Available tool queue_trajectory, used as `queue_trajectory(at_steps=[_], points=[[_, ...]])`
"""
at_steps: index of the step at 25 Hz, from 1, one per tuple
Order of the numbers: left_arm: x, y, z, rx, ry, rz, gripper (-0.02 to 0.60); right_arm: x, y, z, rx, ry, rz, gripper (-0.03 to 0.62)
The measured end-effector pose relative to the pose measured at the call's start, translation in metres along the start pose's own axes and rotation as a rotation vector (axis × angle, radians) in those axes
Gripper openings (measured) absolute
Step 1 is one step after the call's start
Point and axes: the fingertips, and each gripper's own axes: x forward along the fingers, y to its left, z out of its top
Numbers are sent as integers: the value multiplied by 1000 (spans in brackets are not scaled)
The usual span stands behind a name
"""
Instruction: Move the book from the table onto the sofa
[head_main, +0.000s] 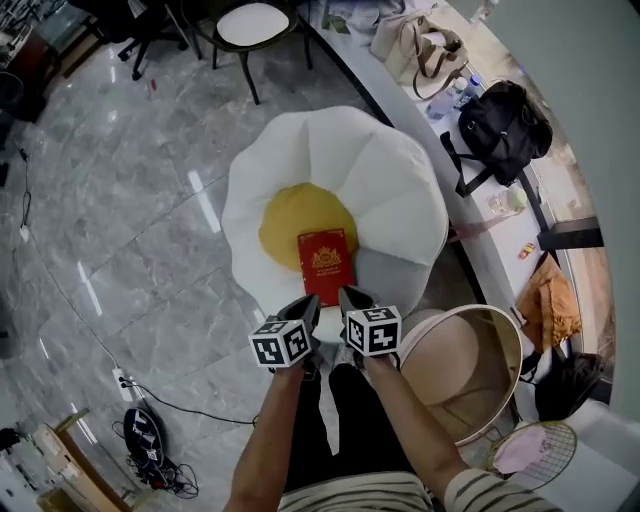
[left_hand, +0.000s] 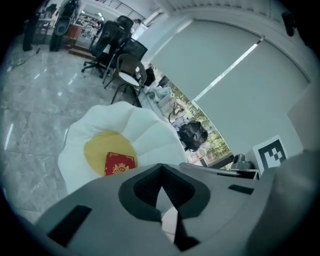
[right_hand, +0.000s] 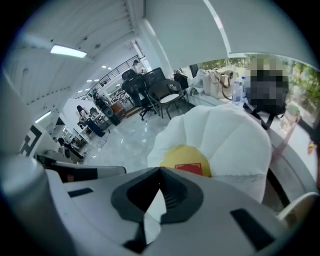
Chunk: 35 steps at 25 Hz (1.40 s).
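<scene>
Book (head_main: 325, 262) flat on sofa (head_main: 400, 180) ctr, just ahead of L claw (head_main: 306, 308) & R claw (head_main: 354, 298); both closed tight, nothing held.

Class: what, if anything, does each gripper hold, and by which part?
Nothing. The left gripper and right gripper are shut and empty; the red book lies free on the sofa.

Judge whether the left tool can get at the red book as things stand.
Probably yes. The book lies bare on the yellow middle of the sofa, ahead of the left tool, with nothing between them. The tool is shut, so it would have to open first.
</scene>
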Motion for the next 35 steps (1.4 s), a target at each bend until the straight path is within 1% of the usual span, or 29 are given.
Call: queue_trajectory(at_steps=[2,5,11,19,23,25,30,35], points=[[-17,-12,2,11,-22,11,5,-20,9,7,-4,-21,2,14],[-35,-33,9,45,-39,7,5,-48,21,20,-9,-62,2,14],[-78,-77,42,125,-109,-5,5,-101,49,53,-10,-137,13,14],[-140,-137,79,220,-195,-13,5,-166,103,104,-76,-231,63,14],[-171,-158,95,255,-241,-8,5,-196,130,129,-104,-284,89,14],[-185,-166,105,286,-261,1,5,-207,142,143,-123,-309,104,14],[-210,-193,129,341,-316,5,5,-239,162,171,-164,-368,126,14],[-241,-224,159,378,-397,-5,5,-273,182,199,-187,-441,139,14]])
